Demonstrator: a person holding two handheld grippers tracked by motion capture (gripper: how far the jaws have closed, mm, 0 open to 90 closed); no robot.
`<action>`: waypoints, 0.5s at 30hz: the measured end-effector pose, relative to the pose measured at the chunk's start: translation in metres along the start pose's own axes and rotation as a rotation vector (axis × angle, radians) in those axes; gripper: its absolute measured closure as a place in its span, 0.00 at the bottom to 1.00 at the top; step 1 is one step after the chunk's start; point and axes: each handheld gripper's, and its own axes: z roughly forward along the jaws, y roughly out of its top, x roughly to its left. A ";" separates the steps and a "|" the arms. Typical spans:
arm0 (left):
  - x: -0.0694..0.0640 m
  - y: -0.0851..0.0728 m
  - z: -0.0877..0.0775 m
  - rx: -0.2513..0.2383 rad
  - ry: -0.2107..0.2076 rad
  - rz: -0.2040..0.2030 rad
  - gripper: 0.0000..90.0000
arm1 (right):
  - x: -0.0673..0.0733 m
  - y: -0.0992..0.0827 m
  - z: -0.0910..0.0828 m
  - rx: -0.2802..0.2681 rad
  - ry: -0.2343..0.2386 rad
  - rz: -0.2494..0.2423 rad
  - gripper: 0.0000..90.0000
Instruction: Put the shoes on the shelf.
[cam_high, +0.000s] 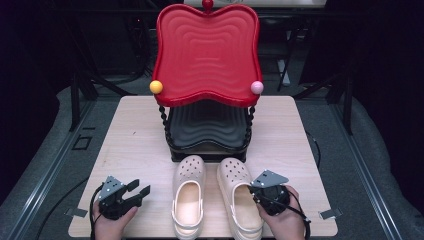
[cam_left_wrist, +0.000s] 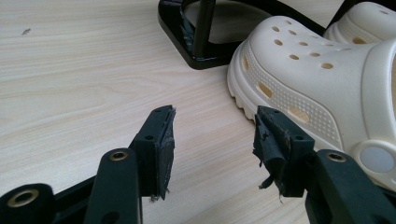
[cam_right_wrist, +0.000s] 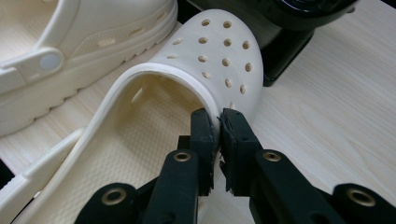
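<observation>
Two cream clogs lie side by side near the front edge of a pale wooden table (cam_high: 135, 140), toes pointing away from the person and almost up against the black base of a two-tier stand (cam_high: 207, 145). That stand carries a dark wavy tray (cam_high: 207, 125) low down and a red wavy tray (cam_high: 206, 52) tipped up above it, with a yellow ball (cam_high: 156, 87) and a pink ball (cam_high: 257, 87) at the red tray's front corners. The right gripper (cam_right_wrist: 218, 123), held in the person's right hand (cam_high: 280, 215), has its jaws closed almost together on the right clog (cam_high: 239, 197): in the right gripper view one pad sits inside the shoe's opening and the other outside, pinching the thin rim of the upper just behind the perforated toe (the wall of the shoe is all that keeps the pads apart). The clog's sole looks to be resting on the table. The left clog (cam_high: 189, 195) lies untouched just beside it, its heel strap and round rivet visible in the right gripper view. The left gripper (cam_left_wrist: 212, 135), in the left hand (cam_high: 112, 222), rests low over the table to the left of the shoes, jaws spread wide with only bare wood between them; in the left gripper view the left clog's ridged side is near the right-hand jaw but apart from it.
</observation>
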 end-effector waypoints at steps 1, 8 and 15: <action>-0.001 0.000 0.000 -0.001 -0.003 -0.001 0.53 | 0.002 0.002 0.002 0.000 0.002 -0.001 0.93; -0.004 0.000 0.001 -0.002 -0.011 0.006 0.53 | 0.013 0.010 0.015 0.010 0.015 0.016 0.92; -0.007 0.000 0.003 0.005 -0.018 0.022 0.54 | 0.020 0.015 0.027 0.014 0.034 0.041 0.92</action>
